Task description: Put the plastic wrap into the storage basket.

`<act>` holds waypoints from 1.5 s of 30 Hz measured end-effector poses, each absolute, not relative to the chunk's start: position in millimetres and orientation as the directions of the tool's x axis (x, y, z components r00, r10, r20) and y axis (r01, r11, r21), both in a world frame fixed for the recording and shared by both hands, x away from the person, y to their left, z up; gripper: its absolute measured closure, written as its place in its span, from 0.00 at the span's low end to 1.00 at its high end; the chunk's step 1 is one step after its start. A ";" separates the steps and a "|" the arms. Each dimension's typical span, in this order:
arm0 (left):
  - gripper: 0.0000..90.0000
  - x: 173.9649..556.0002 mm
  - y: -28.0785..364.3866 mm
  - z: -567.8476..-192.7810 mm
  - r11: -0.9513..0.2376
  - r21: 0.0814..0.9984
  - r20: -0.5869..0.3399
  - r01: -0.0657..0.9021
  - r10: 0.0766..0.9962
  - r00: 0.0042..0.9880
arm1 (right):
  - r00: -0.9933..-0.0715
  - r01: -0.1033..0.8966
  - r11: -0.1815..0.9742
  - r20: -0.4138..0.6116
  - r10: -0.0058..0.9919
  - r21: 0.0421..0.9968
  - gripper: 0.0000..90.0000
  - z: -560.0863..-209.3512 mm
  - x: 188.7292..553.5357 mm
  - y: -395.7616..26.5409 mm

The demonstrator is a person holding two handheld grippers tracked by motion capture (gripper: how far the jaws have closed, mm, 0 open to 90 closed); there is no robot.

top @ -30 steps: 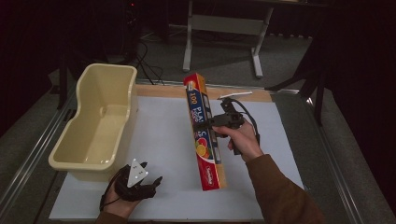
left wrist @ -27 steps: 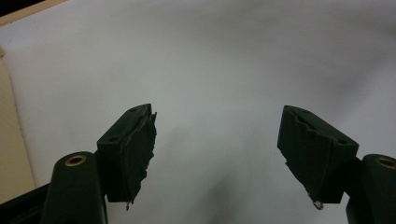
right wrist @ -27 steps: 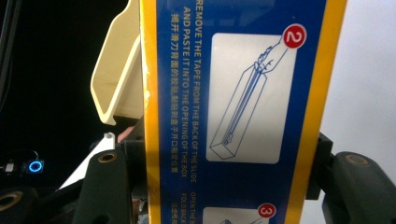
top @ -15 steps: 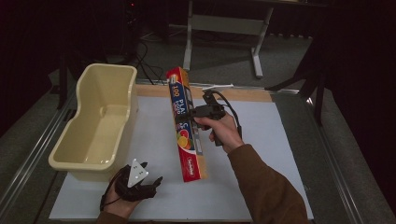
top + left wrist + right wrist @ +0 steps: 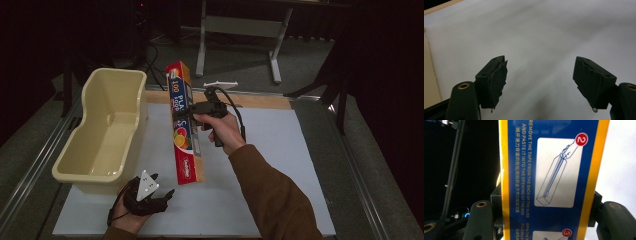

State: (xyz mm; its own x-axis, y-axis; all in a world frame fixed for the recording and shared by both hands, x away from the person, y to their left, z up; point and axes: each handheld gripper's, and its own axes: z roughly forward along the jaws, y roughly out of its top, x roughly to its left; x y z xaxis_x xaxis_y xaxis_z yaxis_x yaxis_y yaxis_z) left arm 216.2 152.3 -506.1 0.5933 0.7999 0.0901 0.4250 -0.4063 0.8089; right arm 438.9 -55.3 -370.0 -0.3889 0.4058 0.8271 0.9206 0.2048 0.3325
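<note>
The right gripper [image 5: 192, 111] pinches the wrap box [image 5: 183, 122] across its width — lifted over the white mat [image 5: 280, 165], long axis running near to far. Left gripper [image 5: 162, 197] spread wide, near the cream tub [image 5: 107, 130] — nothing inside.

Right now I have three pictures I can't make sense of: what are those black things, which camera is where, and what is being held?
No machine here: a person holds a two-jaw hand tool in each hand. The wide picture comes from a camera above the table, looking forward and down. The other two come from cameras riding on each tool, looking along its black jaws.

In the high view, the right tool is shut on a long plastic wrap box, blue, yellow and orange, lifted off the white table sheet. The right tool's own view shows that box up close, with printed instructions, clamped between the jaws.

The left tool rests near the table's front edge, jaws wide apart with nothing between them, as its own view shows. A cream plastic tub stands at the left.
</note>
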 end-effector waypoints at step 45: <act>0.30 217.3 155.2 -507.9 -0.382 0.824 0.070 0.419 0.802 0.593 | -0.232 0.971 0.018 0.921 0.313 0.238 0.44 -372.8 463.4 96.1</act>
State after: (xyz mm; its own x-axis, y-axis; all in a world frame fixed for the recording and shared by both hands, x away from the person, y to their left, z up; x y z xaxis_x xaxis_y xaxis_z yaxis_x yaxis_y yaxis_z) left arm 217.3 155.2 -507.9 0.5929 0.8022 0.0700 0.4190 -0.3816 0.8239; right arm 463.4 96.1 -372.8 -0.2320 0.3133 0.9209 0.9710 0.0183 0.2384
